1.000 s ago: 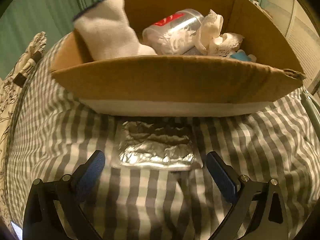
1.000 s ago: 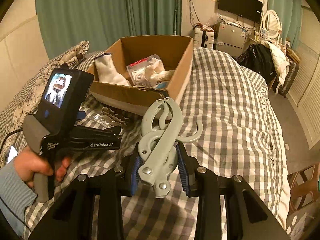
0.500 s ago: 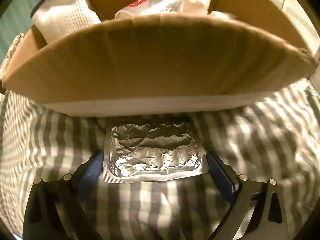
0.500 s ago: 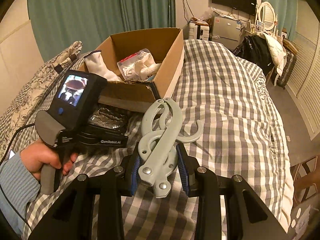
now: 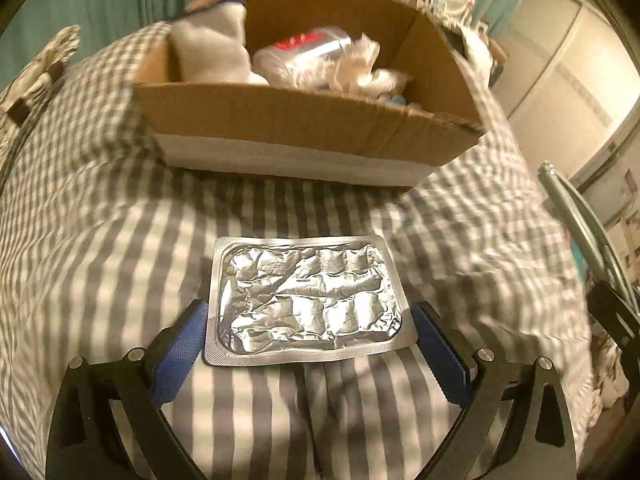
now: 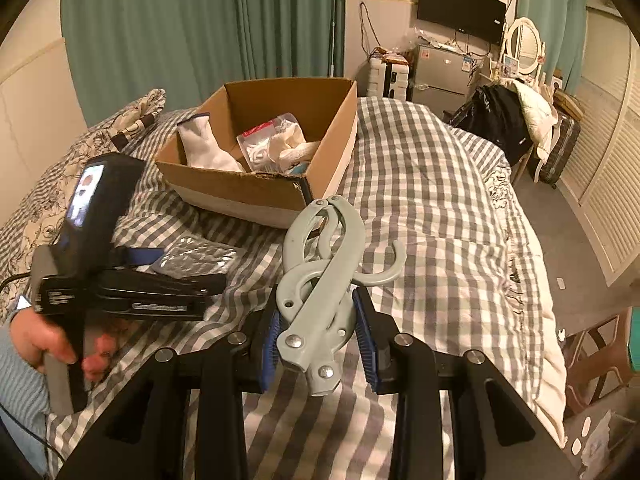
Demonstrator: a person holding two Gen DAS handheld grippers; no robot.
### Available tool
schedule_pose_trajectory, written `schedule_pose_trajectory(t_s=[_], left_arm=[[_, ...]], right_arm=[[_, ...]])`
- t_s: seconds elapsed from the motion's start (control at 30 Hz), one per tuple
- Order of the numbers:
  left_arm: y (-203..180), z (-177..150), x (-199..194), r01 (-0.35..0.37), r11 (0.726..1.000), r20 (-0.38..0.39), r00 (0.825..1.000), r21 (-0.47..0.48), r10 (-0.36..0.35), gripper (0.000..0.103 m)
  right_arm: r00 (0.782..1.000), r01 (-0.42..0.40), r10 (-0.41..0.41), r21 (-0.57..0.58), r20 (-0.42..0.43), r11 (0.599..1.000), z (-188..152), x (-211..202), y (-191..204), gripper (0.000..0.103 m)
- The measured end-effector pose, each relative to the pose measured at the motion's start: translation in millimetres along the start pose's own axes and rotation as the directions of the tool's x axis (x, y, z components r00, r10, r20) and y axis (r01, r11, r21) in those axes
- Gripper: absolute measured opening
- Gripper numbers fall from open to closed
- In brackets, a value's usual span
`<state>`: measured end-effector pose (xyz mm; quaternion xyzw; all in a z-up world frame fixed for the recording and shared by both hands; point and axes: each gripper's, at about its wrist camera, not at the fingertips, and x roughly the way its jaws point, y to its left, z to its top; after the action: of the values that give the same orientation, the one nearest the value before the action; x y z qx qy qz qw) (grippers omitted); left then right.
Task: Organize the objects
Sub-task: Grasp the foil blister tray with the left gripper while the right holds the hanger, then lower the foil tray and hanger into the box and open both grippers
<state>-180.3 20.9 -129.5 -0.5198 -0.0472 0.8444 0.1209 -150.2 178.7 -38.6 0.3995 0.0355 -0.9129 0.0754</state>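
A silver foil blister pack [image 5: 307, 301] sits between the blue pads of my left gripper [image 5: 310, 334], held by its side edges above the checked bedspread. It also shows in the right wrist view [image 6: 196, 257]. My right gripper [image 6: 318, 334] is shut on a grey folding plastic hanger [image 6: 322, 272]. The open cardboard box [image 5: 304, 120] stands ahead on the bed; it also shows in the right wrist view [image 6: 256, 192]. It holds a white sock [image 5: 212, 46], a clear bag [image 5: 304, 54] and white cloth.
A grey-and-white checked bedspread [image 6: 432, 184] covers the bed. A floral pillow [image 6: 80, 160] lies at the left. Green curtains [image 6: 200, 32] hang behind. A fridge, TV and dressing table stand at the far right.
My left gripper closed on the foil pack and lifted it back from the box, which now looks farther away. My right gripper kept hold of the hanger.
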Motion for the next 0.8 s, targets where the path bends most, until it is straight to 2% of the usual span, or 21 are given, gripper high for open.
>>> schedule_pose_trajectory(t_s=[0.2, 0.37, 0.57, 0.8], left_arm=[[8, -19, -52, 0.009, 1.0, 0.078, 0.997, -0.01, -0.008, 0.101], [-20, -30, -91, -0.001, 1.0, 0.179, 0.984, -0.004, 0.001, 0.101], [-24, -25, -155, -0.015, 1.0, 0.326, 0.945, 0.006, 0.012, 0.101], [-30, 5, -199, -0.053, 0.998, 0.438, 0.898, 0.032, 0.034, 0.101]], right_arm=[[0.999, 0.008, -0.007, -0.025, 0.052, 1.0, 3, -36, 13, 0.033], [0.995, 0.011, -0.007, -0.046, 0.095, 0.999, 8, -65, 26, 0.033], [0.987, 0.029, -0.017, -0.071, 0.16, 0.997, 20, -96, 40, 0.033], [0.973, 0.038, -0.011, -0.117, 0.23, 0.992, 47, -117, 54, 0.033]])
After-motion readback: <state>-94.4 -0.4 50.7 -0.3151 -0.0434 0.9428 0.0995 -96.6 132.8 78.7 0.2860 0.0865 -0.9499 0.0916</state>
